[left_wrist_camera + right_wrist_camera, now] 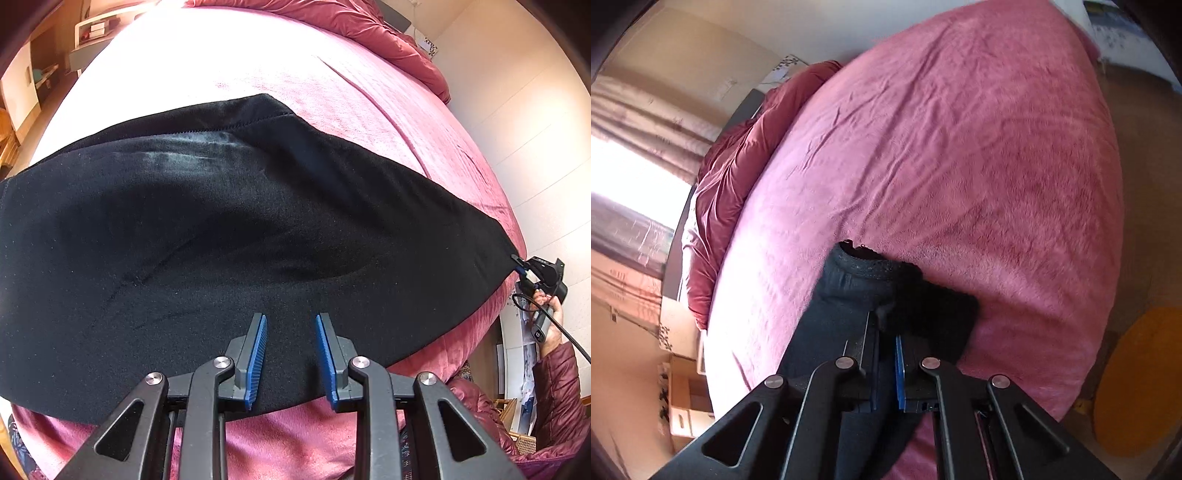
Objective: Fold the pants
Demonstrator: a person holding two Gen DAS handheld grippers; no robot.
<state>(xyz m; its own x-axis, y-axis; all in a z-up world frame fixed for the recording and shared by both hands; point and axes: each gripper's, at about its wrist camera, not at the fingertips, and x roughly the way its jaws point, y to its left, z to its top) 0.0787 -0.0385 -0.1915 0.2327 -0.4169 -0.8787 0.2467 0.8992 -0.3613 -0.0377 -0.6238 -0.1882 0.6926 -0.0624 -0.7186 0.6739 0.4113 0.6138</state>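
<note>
Landmark: the black pants [236, 236], lying flat across the pink fleece bed cover [332, 96], long axis running left-right in the left wrist view.

Far left of the pants, the fabric is running out of frame, so that end isn't visible. Beyond it, room furniture is showing only as a blur.

Mid pants, at the near edge: the left gripper [291, 362] is hovering w/ jaws released, blue ribbed pads apart, nothing between them. The near hem is lying right under the tips, so this gripper is the one closer to the free long edge. Can't tell if the pads are touching cloth or floating just above it.

Right end of the pants: the right gripper [526, 267] is pinching the pointed corner at the bed's edge. In its own view the right gripper's jaws are clenched on a bunched bit of black cloth (looks like a ribbed waistband or cuff, can't say which).

Materials: pants are a matte, soft fleecy knit, lint-speckled, w/ a faint shiny patch and stitched seams; floppy, will probably sag when lifted. Cover is plush and grippy-looking. Behind the pants, a crumpled dark-red duvet [376, 33] is sitting at the head of the bed.

My guess: next fold is turning on the left jaws closing on that near edge, while the right is holding its corner.
</note>
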